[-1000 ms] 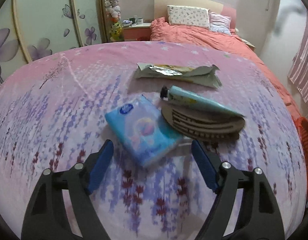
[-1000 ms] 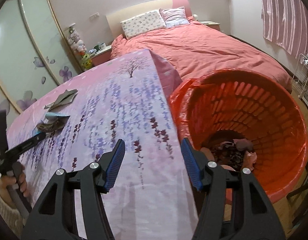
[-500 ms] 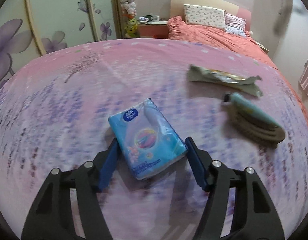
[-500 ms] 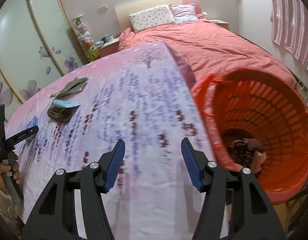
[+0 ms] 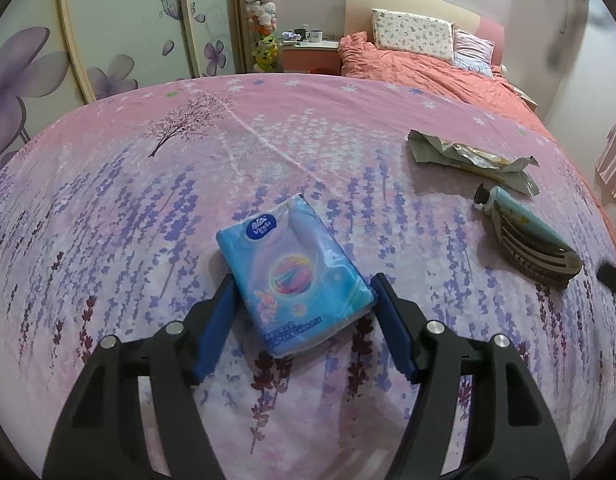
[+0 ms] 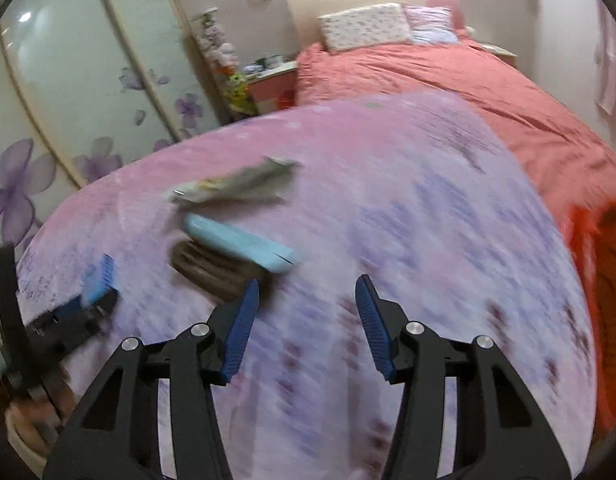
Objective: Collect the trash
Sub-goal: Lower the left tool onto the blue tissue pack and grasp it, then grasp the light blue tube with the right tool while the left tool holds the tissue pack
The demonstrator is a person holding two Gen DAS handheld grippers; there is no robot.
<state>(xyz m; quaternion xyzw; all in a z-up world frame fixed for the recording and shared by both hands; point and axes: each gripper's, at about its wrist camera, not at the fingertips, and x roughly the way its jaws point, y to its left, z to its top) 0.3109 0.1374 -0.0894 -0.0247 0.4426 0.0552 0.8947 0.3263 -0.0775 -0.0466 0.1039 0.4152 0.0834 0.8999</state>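
The left gripper (image 5: 302, 316) is set astride the blue tissue pack (image 5: 294, 274) on the floral-covered table (image 5: 128, 220); its jaws, just closed in from wider, flank the pack, though pad contact cannot be confirmed. The right gripper (image 6: 306, 324) is empty, its jaws apart but just narrowed, near the tube (image 6: 240, 248) and brown holder (image 6: 212, 268). The red basket (image 6: 599, 300) is seen at far right. The soft pack could be squeezed askew and slip out if clamped off-centre.

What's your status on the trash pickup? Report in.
Left gripper straddling tissue pack, jaws closing. Right gripper empty, closing, near tube. Nothing in the way.
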